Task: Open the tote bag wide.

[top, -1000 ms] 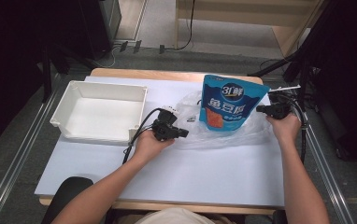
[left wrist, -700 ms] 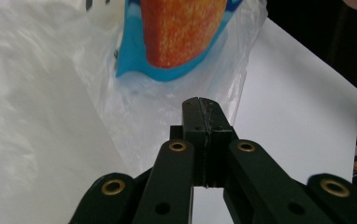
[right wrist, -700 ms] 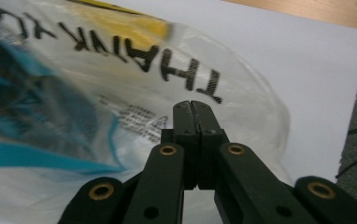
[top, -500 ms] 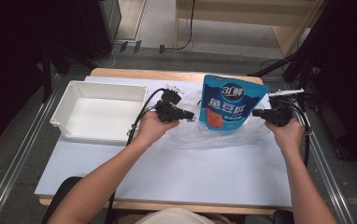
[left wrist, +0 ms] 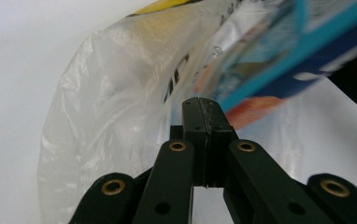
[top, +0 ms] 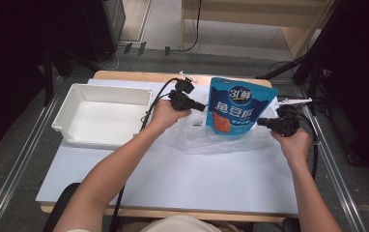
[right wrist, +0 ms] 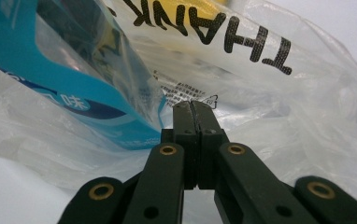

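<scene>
Left claw has risen, pinching the plastic bag beside the blue pouch.

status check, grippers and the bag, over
Left gripper and right gripper both shut on clear plastic bag. Blue pouch upright inside. White bin off left, nothing blocking.

a lab - white table, floor rails, cables.

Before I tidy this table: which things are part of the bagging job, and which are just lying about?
In the job:
- clear plastic bag
- blue pouch standing in it
- left tongs and right tongs, both shut at the bag's sides

Lying about:
- white tray, nothing in it
</scene>
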`<state>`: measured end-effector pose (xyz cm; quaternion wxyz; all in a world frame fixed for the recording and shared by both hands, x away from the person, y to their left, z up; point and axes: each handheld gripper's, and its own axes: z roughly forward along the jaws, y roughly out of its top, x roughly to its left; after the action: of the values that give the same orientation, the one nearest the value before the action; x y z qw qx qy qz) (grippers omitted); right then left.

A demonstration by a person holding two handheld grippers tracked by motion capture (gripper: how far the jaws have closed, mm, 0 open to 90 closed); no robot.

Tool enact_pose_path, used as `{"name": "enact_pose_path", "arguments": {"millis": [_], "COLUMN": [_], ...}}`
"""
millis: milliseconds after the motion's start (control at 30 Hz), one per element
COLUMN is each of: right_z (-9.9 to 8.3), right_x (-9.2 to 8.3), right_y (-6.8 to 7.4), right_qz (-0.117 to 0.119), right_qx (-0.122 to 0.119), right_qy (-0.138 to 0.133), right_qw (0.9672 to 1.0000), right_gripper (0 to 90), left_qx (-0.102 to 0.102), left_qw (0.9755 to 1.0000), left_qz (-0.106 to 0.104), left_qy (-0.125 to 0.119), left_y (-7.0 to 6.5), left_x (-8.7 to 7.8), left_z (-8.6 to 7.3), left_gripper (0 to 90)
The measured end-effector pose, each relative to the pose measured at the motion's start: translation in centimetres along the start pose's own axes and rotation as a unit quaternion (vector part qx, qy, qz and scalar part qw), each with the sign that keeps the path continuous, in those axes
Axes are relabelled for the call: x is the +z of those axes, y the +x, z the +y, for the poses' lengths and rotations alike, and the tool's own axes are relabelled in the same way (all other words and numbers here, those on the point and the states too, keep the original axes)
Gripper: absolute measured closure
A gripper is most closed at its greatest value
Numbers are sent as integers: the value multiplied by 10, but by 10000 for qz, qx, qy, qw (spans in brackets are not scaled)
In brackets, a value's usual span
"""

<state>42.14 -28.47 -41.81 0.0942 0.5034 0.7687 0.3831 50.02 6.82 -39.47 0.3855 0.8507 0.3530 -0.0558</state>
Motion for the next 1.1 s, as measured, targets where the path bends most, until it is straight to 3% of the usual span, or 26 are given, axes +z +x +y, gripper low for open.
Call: {"name": "enact_pose_path", "arguments": {"millis": [300,467,733,933,1100], "right_z": [-8,-15,-33,-46,-56], "right_x": [10,19,32,32,27], "right_y": [3,2,-1,-3,-2], "right_qz": [42,-4,-24,-128,-112], "right_qx": [-2,17,88,51,55], "right_qy": [143,261,433,556,452], "right_qw": [9999,9997,9990,9984,9989], "right_gripper": [900,900,900,900,900], "left_qx": [-135,-101,-213,-226,-252], "left_qw": [9998,9998,9992,9984,9975], "left_qz": [108,148,298,504,647], "left_qy": [106,130,165,139,145], "left_y": [21,26,38,43,44], "left_x": [27,35,53,58,60], "left_z": [-5,-7,-13,-15,-17], "left_gripper": [900,900,900,900,900]}}
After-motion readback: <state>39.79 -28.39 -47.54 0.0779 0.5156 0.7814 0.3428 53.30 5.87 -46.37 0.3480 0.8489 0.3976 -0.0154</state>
